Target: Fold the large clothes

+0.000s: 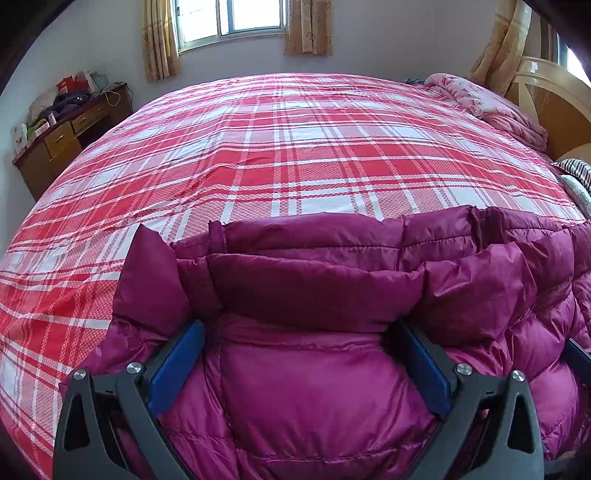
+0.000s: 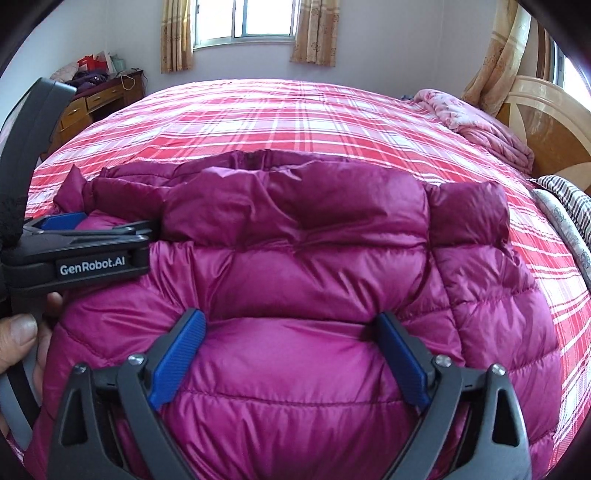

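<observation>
1. Daylight comes through the window (image 1: 240, 22) at the far wall, with patterned curtains (image 1: 160, 40) on either side, and a wide bed (image 1: 295, 147) under a red-and-white plaid cover fills the room ahead of both grippers.
2. Front and centre is the magenta down jacket (image 2: 314, 258), lying on the bed's near edge, right under and ahead of the grippers.
3. Look at that fabric: shiny, quilted in puffy stitched panels, brighter pink on the body and darker plum along the folded upper band.
4. From the right wrist view, the band farthest from the gripper rolls over like a thick collar or hood, and a small dark opening sits at its far middle.
5. Left gripper (image 1: 299, 354): jaws spread wide, blue pads (image 1: 177, 369) on either side of a bulging panel, fabric swelling between them. Released, not clamped.
6. Right gripper (image 2: 291, 354): same story, jaws parted wide around a puffy section, pads (image 2: 181, 354) pressing at the sides of the bulge. Released.
7. In the right wrist view, the left gripper lies off to the left, low against the jacket's edge, with a hand (image 2: 22, 332) wrapped round its handle.
8. Far right of the grippers, a pink quilt (image 1: 491, 107) is bunched against the wooden headboard (image 1: 546, 96), with a striped pillow (image 2: 569, 199) nearer.
9. Far left, a wooden desk (image 1: 62, 136) with drawers carries bags and clutter.
</observation>
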